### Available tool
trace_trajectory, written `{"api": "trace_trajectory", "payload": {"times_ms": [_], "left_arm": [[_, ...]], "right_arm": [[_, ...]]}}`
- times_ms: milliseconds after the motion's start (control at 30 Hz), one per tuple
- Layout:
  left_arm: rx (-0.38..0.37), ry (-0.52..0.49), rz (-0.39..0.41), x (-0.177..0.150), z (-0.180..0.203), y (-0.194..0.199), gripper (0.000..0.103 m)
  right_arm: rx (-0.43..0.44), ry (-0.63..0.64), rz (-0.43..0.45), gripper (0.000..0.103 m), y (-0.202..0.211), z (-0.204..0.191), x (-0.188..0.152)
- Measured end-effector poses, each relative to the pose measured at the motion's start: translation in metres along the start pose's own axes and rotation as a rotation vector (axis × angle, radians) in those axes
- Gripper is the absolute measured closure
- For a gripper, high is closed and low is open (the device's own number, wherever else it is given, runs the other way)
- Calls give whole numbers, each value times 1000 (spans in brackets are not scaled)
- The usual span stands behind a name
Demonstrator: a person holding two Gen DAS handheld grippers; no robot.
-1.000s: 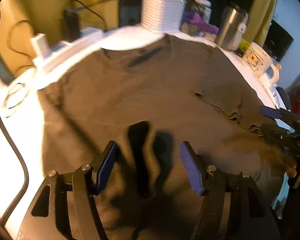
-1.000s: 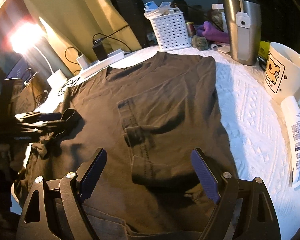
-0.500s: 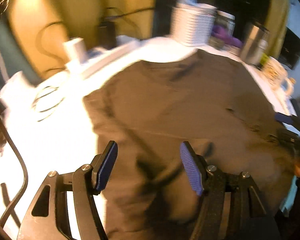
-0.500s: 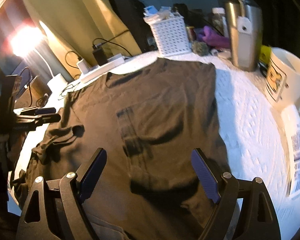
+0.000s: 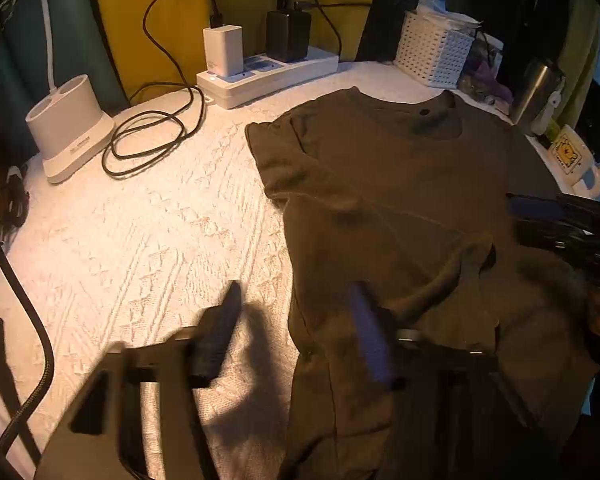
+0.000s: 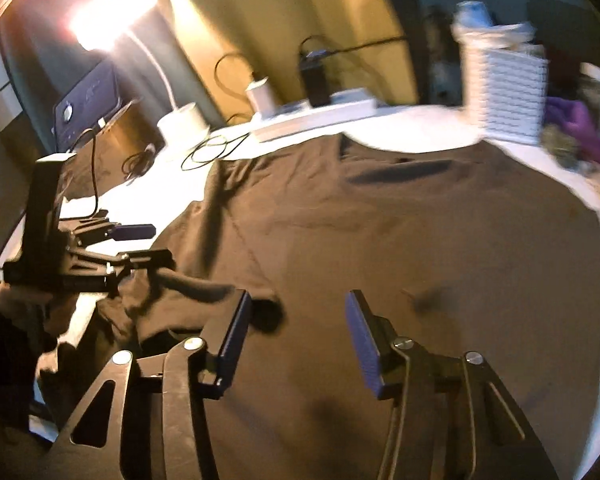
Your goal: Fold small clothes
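Left claw: the left gripper (image 5: 292, 332) hangs low over the near left edge of the shirt (image 5: 400, 208), jaws closing; one finger is over the bare cloth cover, the other over the fabric, and I can't see the pads pressing on anything yet.
Right claw: the right gripper (image 6: 296, 328) hovers above the shirt's lower middle, jaws closing too, with nothing caught between them.
Shirt: a dark tee lying flat, collar (image 5: 412, 114) toward the far side, on the white textured cover (image 5: 148, 232). Its left sleeve looks already turned in; a loose fold is bunched by the left claw.
How it will handle: to my eye, light, soft and limp. It should sag from any single pinch and drag on that knobbly cover rather than slide.
Where to take hold: I'd say at the hem corners or along the doubled side edge, both claws at once, so the panel lifts evenly.
Around it: power strip (image 5: 268, 76) with chargers, coiled cable (image 5: 148, 140), lamp base (image 5: 70, 136), white basket (image 5: 436, 54), mug (image 5: 572, 156), all clear of the shirt.
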State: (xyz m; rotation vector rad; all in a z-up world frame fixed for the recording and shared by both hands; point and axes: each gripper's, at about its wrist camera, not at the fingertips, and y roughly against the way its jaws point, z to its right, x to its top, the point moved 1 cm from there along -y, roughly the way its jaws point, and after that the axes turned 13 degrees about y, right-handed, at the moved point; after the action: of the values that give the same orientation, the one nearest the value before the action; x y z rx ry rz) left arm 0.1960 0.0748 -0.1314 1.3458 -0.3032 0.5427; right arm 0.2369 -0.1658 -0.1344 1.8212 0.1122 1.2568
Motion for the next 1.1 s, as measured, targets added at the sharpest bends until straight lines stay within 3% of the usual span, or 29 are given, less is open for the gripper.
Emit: {"api": "trace_trajectory", "payload": {"times_ms": [133, 233, 300, 400, 533, 733, 1033, 1100], "left_arm": [[-42, -2, 3, -4, -1, -1, 83], [-53, -2, 22, -7, -2, 1, 94], [-44, 13, 44, -6, -8, 3, 100], [-13, 34, 71, -1, -18, 5, 101], [116, 37, 85, 1, -33, -1, 103], [87, 75, 77, -5, -47, 15, 103], [67, 65, 92, -29, -36, 43, 102], [62, 55, 100, -35, -31, 50, 98]], "right_arm": [[49, -3, -45, 61, -30, -8, 11], [29, 25, -64, 75, -43, -16, 15], [20, 81, -85, 91, -47, -27, 16], [-61, 176, -97, 93, -48, -43, 14], [-170, 244, -112, 93, -45, -52, 10], [-243, 246, -124, 93, -37, -50, 5], [-306, 212, -147, 87, -14, -45, -11], [-328, 196, -148, 87, -7, -42, -18]]}}
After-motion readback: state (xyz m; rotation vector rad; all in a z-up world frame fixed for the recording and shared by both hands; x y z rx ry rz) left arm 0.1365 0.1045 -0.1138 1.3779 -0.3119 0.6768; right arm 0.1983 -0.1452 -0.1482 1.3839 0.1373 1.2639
